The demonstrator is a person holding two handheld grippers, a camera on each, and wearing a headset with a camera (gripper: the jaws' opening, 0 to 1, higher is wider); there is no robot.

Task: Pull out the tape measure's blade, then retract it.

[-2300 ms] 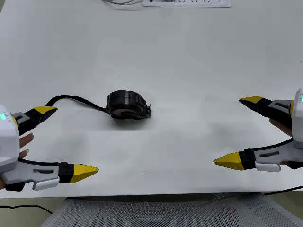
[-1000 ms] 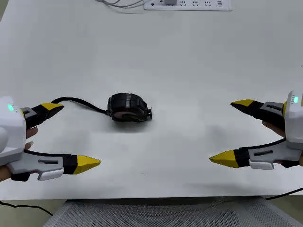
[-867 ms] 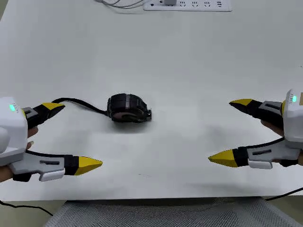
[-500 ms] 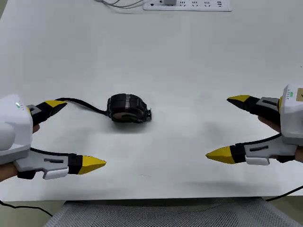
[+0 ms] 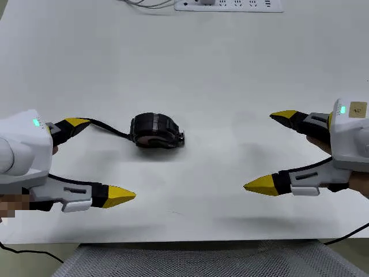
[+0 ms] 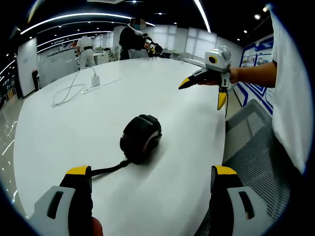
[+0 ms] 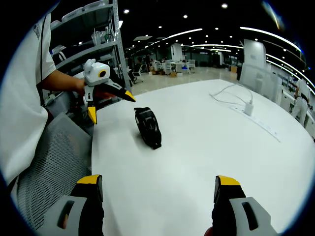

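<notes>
Left gripper (image 5: 109, 158): jaws spread wide, gripping nothing, touching nothing.
Right gripper (image 5: 259, 151): jaws equally wide apart, nothing between them.
Tape measure (image 5: 154, 131): lying on the white table (image 5: 202, 63) between the two grippers, nearer the left one's tips.
Strap (image 5: 104, 124): black, trailing from the case to just beside the left gripper's far jaw tip.

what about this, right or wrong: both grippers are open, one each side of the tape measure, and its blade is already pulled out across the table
Wrong on the blade. In the head view the tape measure lies on the table with its blade inside the case; the line trailing from it is its black strap. The left gripper and right gripper are open, one each side.
</notes>
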